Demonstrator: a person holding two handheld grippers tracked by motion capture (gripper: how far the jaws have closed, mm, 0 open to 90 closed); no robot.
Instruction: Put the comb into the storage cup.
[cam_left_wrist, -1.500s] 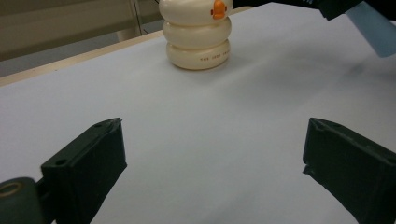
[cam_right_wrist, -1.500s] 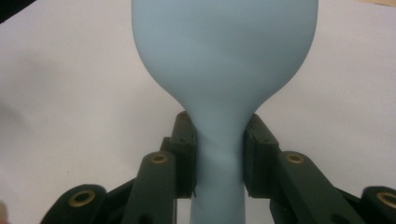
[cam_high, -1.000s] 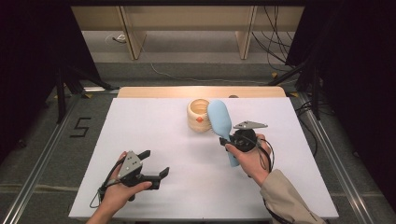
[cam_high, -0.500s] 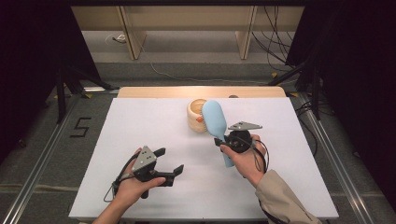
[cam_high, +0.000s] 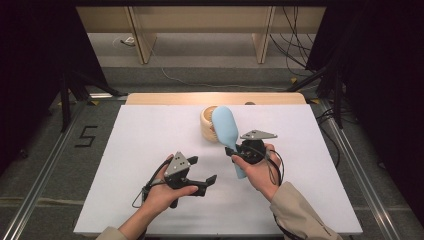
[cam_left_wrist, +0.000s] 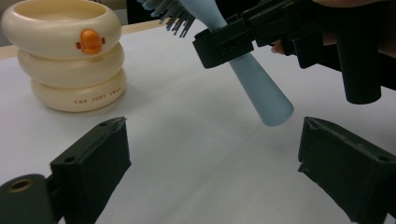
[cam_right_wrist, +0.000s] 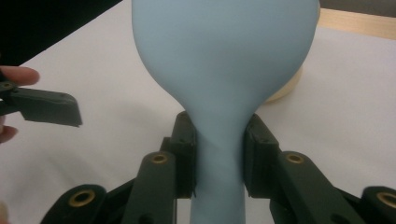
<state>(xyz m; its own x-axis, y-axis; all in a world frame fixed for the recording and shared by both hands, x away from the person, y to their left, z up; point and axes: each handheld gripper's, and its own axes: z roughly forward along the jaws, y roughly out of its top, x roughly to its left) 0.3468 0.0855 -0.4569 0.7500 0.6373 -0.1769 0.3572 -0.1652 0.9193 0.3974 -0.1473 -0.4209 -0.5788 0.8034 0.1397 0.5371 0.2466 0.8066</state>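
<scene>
My right gripper (cam_high: 233, 150) is shut on the neck of a light blue hairbrush (cam_high: 225, 126), held above the table with its head up and bristles facing away. The jaws clamp the brush (cam_right_wrist: 224, 60) just below the head, seen at the right gripper (cam_right_wrist: 219, 158). The handle end (cam_left_wrist: 268, 105) hangs free over the white tabletop. My left gripper (cam_high: 203, 170) is open, its jaws wide apart in the left gripper view (cam_left_wrist: 212, 154), just left of and below the handle tip. A cream ringed cup (cam_left_wrist: 70, 60) with an orange beak stands behind.
The cream cup (cam_high: 208, 126) stands on the white table (cam_high: 125, 150) directly behind the brush head. A wooden strip (cam_high: 165, 98) runs along the table's far edge. Cables trail from both grippers. Dark floor and metal rails flank the table.
My left gripper moved right and forward, toward the brush handle. The right gripper drifted slightly left with the brush still clamped.
</scene>
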